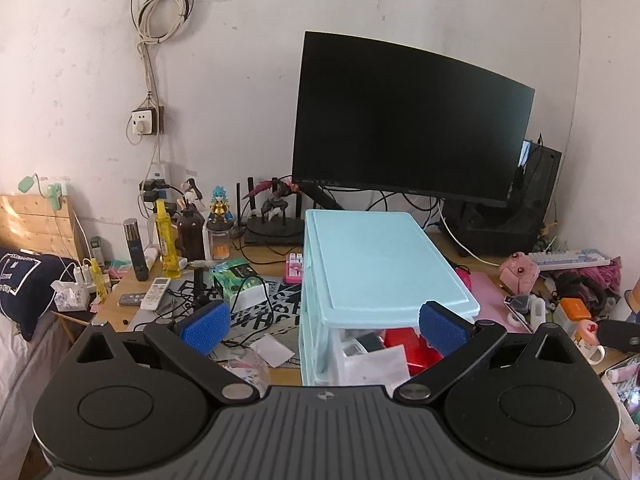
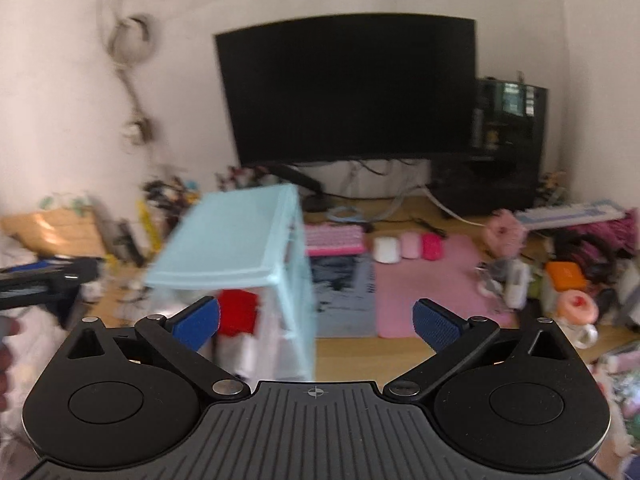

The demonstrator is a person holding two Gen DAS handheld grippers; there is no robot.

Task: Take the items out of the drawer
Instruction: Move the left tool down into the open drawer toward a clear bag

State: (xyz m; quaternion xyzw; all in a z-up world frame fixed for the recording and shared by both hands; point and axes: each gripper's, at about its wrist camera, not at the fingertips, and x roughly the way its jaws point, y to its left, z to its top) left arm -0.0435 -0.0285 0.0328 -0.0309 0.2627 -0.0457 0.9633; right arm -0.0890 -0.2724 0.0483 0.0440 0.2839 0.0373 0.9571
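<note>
A light-blue plastic drawer unit [image 1: 380, 264] stands on the desk, with clear drawer fronts. A red item [image 1: 404, 340] and white and dark items show through the top drawer [image 1: 360, 356]. My left gripper [image 1: 324, 326] is open and empty, just in front of the top drawer. The unit also shows in the blurred right wrist view [image 2: 244, 236], with the red item [image 2: 238, 312] behind its clear front. My right gripper [image 2: 316, 320] is open and empty, to the right of the unit's front corner. The left gripper's body [image 2: 44, 280] shows at that view's left edge.
A black monitor [image 1: 408, 120] stands behind the unit. Bottles, figurines, remotes and cables [image 1: 172, 248] crowd the left of the desk. A pink mat [image 2: 424, 280], pink keyboard [image 2: 334, 240], mice, a mug [image 1: 588, 344] and an orange box [image 1: 574, 308] lie to the right.
</note>
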